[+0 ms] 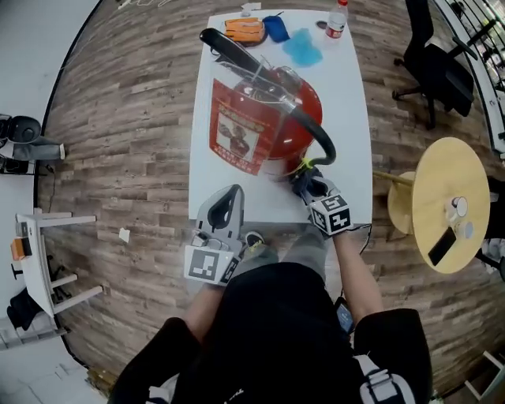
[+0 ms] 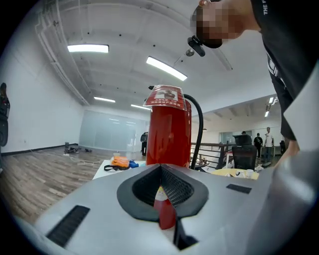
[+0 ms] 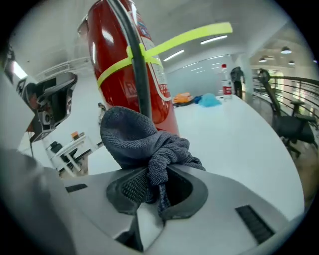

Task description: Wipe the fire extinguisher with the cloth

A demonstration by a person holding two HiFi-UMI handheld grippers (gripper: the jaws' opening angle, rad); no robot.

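Left gripper [image 1: 230,192] hangs at the near left edge of the white table [image 1: 351,118], jaws pressed together with nothing between them; its own view shows the tips [image 2: 160,168] meeting and the red body beyond them. Fire extinguisher [image 1: 272,118] stands upright mid-table, label facing left, black handle on top, black hose [image 1: 317,132] curving down its right side. In the right gripper view a yellow-green band [image 3: 149,50] circles the cylinder [image 3: 117,60] and the hose. Right gripper [image 1: 309,186] sits at the near right foot of the extinguisher, clenched on a bunched grey cloth [image 3: 134,142]; the cloth sticks out past the jaws, close against the lower hose, contact not clear. A bottle [image 1: 336,20] stands at the table's far end. Further right, on the wood floor, a round wooden side table [image 1: 430,170] and a black office chair [image 1: 438,67].
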